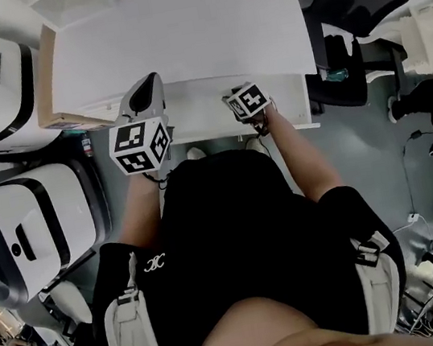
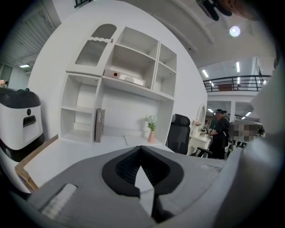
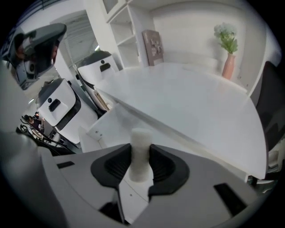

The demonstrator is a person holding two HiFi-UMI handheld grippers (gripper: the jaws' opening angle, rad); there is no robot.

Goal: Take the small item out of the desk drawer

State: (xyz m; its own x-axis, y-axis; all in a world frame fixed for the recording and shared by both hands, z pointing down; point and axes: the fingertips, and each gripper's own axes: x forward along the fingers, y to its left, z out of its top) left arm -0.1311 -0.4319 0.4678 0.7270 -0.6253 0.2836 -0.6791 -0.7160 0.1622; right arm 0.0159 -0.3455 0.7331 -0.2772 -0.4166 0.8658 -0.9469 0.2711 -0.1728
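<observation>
The right tool point(image 3: 140, 156) was clamped on the small item point(image 3: 140, 144), a short white cylinder standing upright between its pads. The item was held above the open drawer point(image 1: 287, 104), below the front edge of the table point(image 1: 178, 35). By my judgement the extraction was largely done: the item appeared clear of the drawer. What remained was to carry it away and set it down.

The left tool point(image 2: 141, 153) was closed and empty, pointing across the table top.

Only the right gripper view showed the grip. In the head view the marker cube point(image 1: 247, 100) hid the item. The left gripper view showed the shelf unit point(image 2: 129, 75) and a vase point(image 2: 152, 133), but no drawer.
</observation>
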